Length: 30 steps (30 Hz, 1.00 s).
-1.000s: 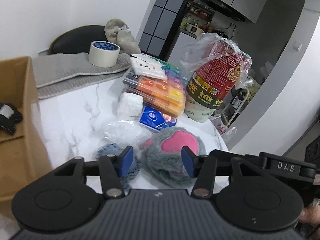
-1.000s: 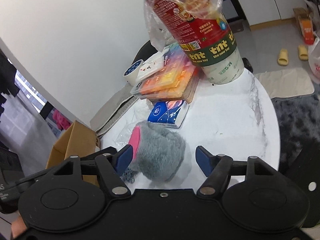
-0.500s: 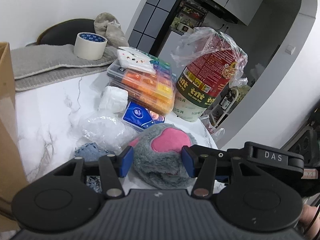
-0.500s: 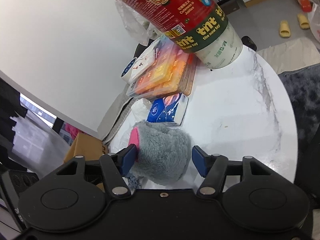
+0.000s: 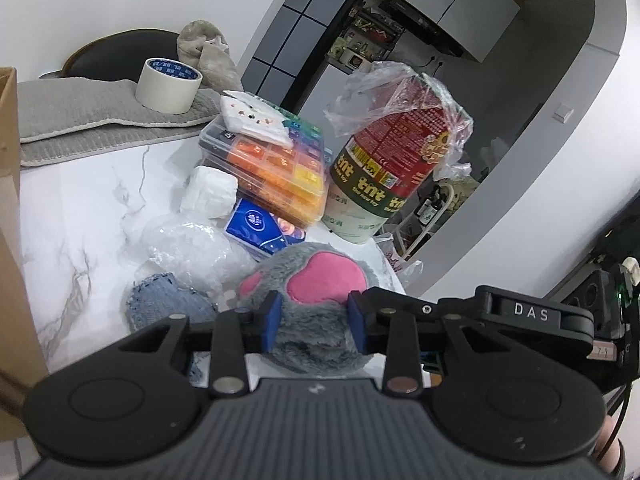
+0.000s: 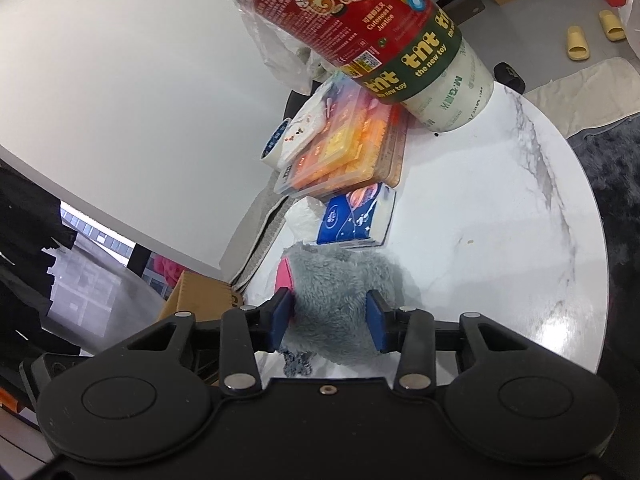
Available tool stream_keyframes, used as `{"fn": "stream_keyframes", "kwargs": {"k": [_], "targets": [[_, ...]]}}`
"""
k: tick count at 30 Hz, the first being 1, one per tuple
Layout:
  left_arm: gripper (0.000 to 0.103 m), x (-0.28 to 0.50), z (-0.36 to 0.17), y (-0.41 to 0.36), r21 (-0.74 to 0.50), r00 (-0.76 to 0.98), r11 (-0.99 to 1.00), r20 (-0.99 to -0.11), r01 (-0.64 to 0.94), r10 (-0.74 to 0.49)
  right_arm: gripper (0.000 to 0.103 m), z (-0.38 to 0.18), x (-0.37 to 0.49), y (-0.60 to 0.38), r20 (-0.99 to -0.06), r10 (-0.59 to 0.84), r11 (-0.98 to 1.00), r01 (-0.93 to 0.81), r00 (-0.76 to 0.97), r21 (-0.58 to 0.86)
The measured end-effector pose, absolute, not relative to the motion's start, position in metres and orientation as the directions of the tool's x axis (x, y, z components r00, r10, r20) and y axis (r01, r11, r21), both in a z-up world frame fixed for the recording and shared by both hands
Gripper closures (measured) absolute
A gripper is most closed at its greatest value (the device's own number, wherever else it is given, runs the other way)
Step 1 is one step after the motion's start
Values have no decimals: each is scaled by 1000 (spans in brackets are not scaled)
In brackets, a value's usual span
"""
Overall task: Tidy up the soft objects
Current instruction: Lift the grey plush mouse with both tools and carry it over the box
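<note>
Beside the tissue pack: the grey plush paw (image 5: 316,312) lies on the marble table (image 5: 100,200), touching the near edge of the blue tissue pack (image 5: 260,228), pink pad up in the left view.
Left gripper (image 5: 316,326): fingers narrowed onto the near end of the paw, blue pads sunk in the fur — a soft pinch rather than a firm one, as I judge it.
Right gripper (image 6: 332,320): fingers likewise closed in on the paw (image 6: 340,292) from the other side, pads pressed against the pile.
Neighbours of the tissue pack: a denim scrap (image 5: 168,308) and crumpled clear plastic (image 5: 188,244) lie on its near left; a bead organiser (image 5: 276,164) rests behind it; the tall tnt tub (image 5: 384,176) stands behind to its right.
Cardboard box (image 5: 12,240): far left of the tissue pack — probably the destination.
Risk, grip: fur compresses, so the paw may slide out once lifted.
Risk, pulling: two grippers on one soft thing could stretch it or tug it free of one.
Risk, snagging: the denim's frayed threads (image 6: 298,360) sit just under the paw and might be dragged along.
Risk, sweep: a low carry leftward could push the plastic off its spot.
</note>
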<state>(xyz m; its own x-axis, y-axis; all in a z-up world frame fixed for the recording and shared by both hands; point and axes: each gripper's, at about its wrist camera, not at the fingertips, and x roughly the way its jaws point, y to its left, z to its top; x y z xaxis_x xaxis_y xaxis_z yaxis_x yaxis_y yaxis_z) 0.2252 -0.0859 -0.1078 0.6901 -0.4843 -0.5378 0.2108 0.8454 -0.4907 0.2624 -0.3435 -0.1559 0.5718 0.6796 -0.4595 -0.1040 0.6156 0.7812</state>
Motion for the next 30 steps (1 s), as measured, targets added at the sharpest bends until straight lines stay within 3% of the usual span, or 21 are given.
{"fn": "stream_keyframes", "kwargs": {"k": [30], "targets": [[68,157,-14,-47,-389,808,888,-424,245,-409,64,-59,226,-295,-336,731,591,-305,595,747]]}}
